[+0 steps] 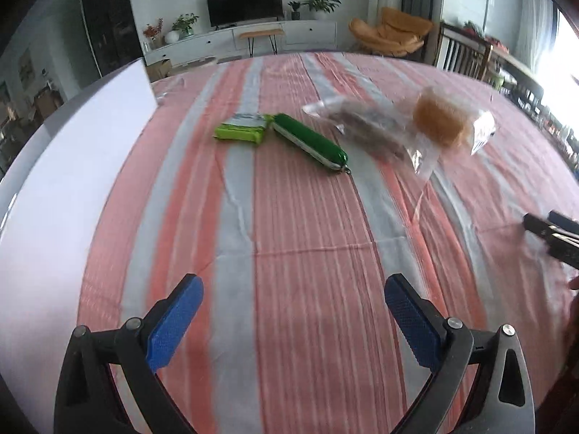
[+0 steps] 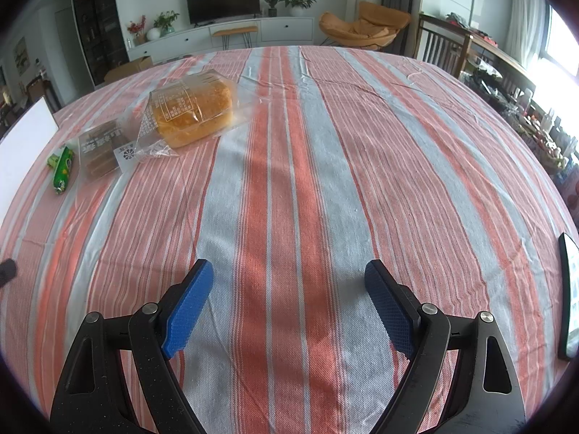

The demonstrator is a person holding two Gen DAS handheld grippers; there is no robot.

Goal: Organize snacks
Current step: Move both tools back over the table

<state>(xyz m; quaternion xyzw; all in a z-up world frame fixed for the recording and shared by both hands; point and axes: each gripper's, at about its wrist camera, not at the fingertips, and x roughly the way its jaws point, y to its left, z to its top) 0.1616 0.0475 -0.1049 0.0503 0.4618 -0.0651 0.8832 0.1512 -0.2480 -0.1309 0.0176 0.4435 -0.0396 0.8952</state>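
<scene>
Hovering over the striped tablecloth [image 2: 289,166], both grippers are released and carry nothing: the left gripper [image 1: 294,320] and the right gripper [image 2: 288,305] each show blue pads spread wide with bare cloth between.

The snacks sit ahead of the left gripper, around the centre and upper right of its frame, but in the upper left of the right one's, so I judge the left hand better lined up with them. The green sausage stick [image 1: 310,140] lies with its long axis running from upper left to lower right, just beside a lime-green packet [image 1: 241,130]. Right of these, a clear bag of brown slices [image 1: 365,126] and a clear-wrapped golden cake [image 1: 441,120] overlap. A white board [image 1: 72,166] stands at the left edge.
</scene>
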